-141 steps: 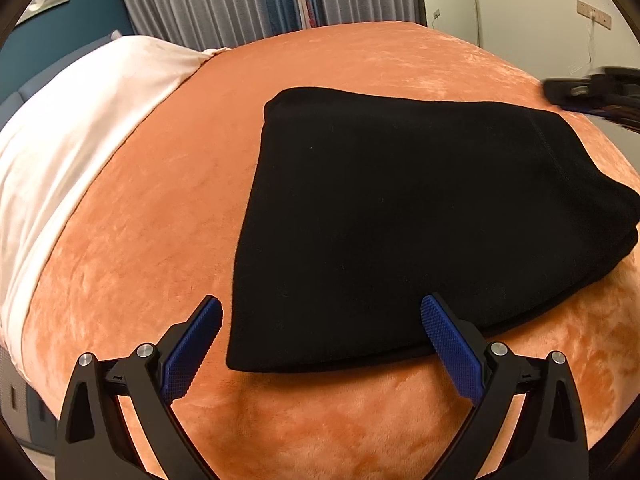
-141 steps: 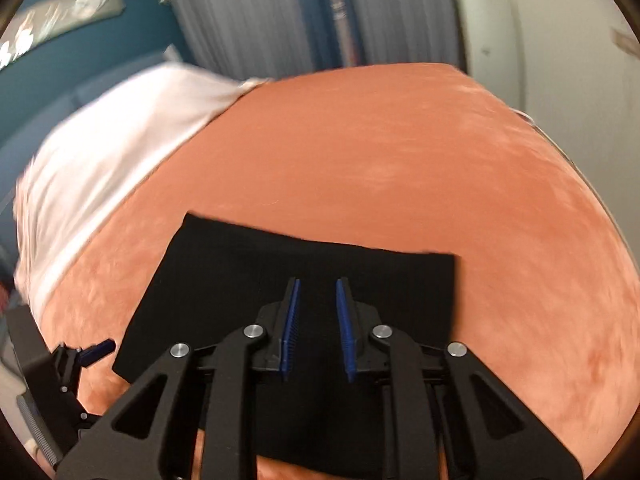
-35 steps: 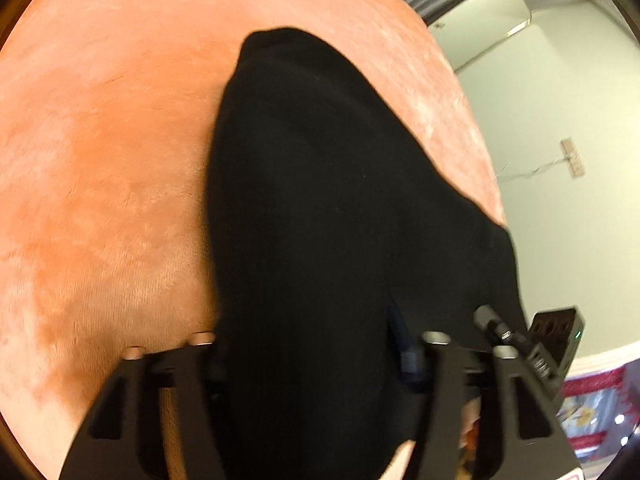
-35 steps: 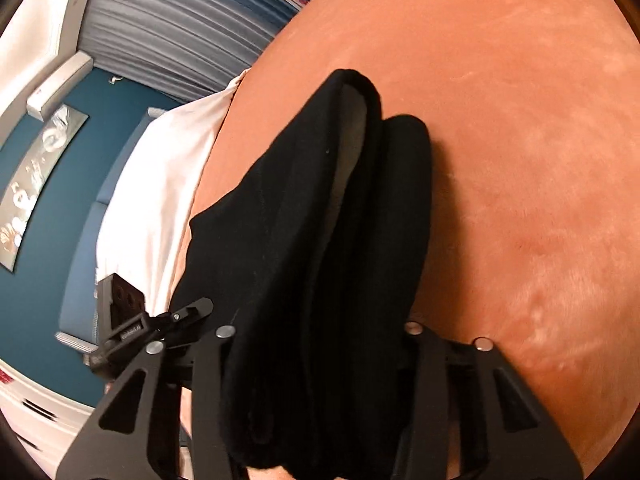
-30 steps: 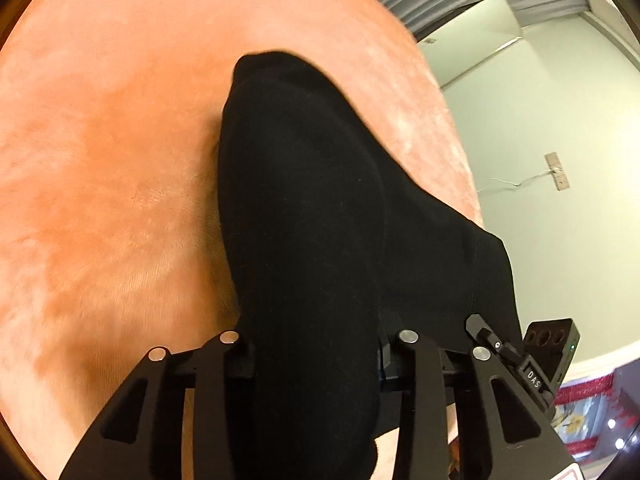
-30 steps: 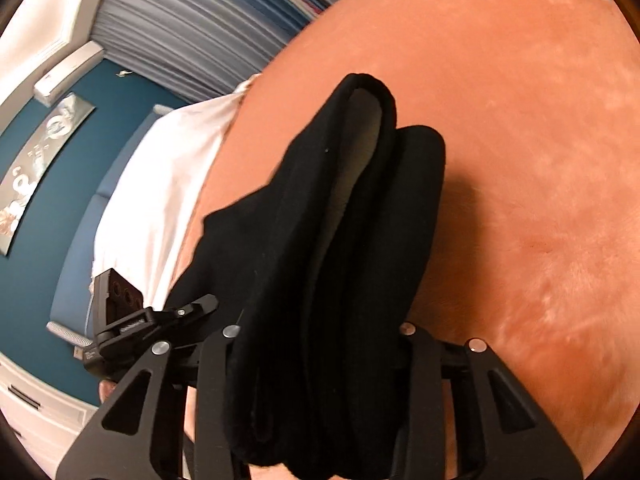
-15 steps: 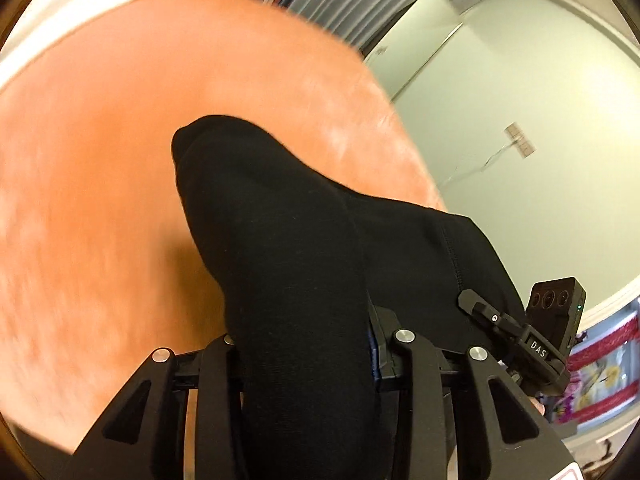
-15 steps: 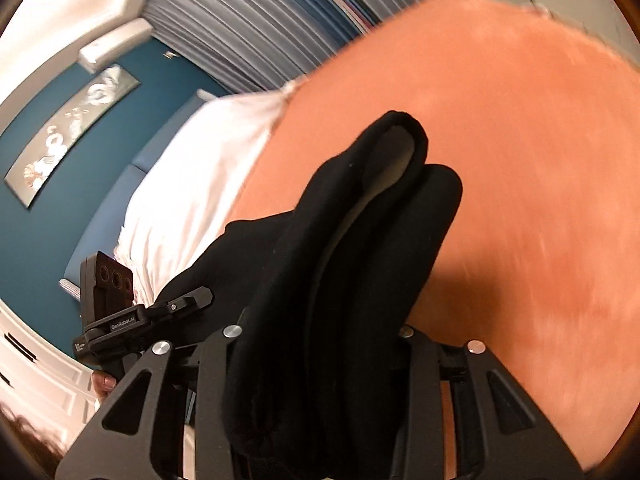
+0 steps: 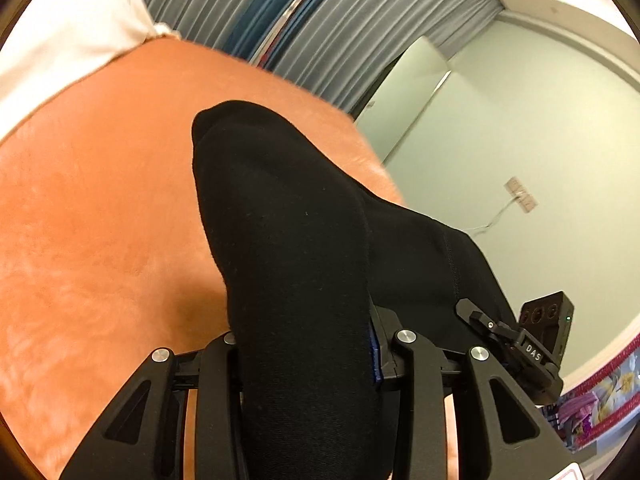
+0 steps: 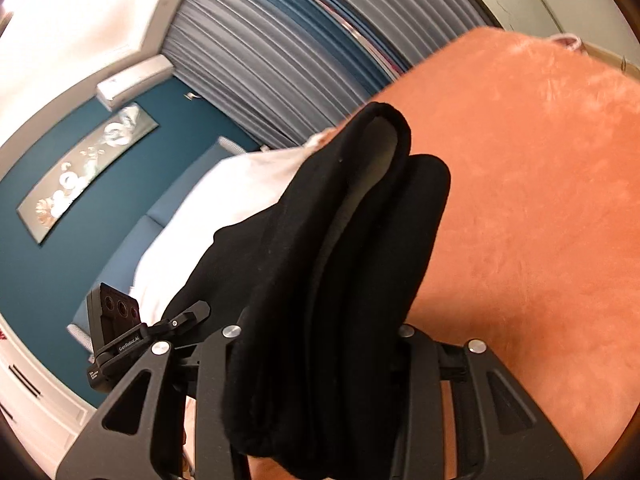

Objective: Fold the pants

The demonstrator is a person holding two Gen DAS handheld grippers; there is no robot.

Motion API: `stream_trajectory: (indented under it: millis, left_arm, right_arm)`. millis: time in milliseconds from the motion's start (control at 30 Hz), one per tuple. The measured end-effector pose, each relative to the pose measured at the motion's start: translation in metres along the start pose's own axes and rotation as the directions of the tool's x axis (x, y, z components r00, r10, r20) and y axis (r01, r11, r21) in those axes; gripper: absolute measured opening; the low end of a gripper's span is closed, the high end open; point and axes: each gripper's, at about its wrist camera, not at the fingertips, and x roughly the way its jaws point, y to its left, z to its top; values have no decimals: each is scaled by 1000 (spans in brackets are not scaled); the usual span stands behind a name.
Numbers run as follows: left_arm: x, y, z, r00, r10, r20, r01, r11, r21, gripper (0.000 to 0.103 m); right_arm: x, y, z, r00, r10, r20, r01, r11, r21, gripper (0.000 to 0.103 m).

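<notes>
Clamping folded black pants (image 9: 296, 264) in your left claw (image 9: 304, 344) and right claw (image 10: 320, 336), above the orange bed (image 9: 100, 220).

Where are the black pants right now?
The black pants are bunched and clamped in both grippers, the left gripper and the right gripper, and fill the middle of each wrist view above the orange bedspread.

A bedroom, by the look of it: an orange plush bedspread (image 10: 540, 200) covers a wide bed, white pillows (image 10: 224, 208) sit against a padded teal headboard (image 10: 120, 256). Grey pleated curtains (image 9: 320, 28) hang behind, a long framed picture (image 10: 86, 172) decorates the teal wall.
</notes>
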Motion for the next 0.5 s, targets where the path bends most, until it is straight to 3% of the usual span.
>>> stream_trajectory:
  millis: [167, 200, 233, 300, 367, 500]
  left_arm:
    - [81, 62, -27, 993, 42, -114, -47, 998, -41, 35]
    - [94, 74, -35, 988, 62, -140, -69, 996, -47, 41]
    - [102, 86, -42, 988, 54, -141, -62, 997, -55, 51]
    - [102, 104, -52, 995, -36, -97, 26, 994, -108, 51]
    - [102, 101, -52, 995, -27, -97, 17, 995, -102, 50]
    - [103, 96, -53, 995, -15, -100, 5, 995, -96, 51]
  right_arm:
    - [63, -72, -32, 986, -120, -113, 127, 990, 62, 37]
    - [70, -86, -42, 982, -142, -123, 150, 986, 67, 44]
    - [70, -97, -46, 988, -112, -108, 122, 988, 89, 44]
    - [69, -94, -43, 988, -108, -112, 117, 990, 82, 46]
    - [74, -85, -44, 980, -159, -115, 163, 986, 21, 50]
    - [68, -85, -40, 983, -136, -120, 144, 988, 60, 52]
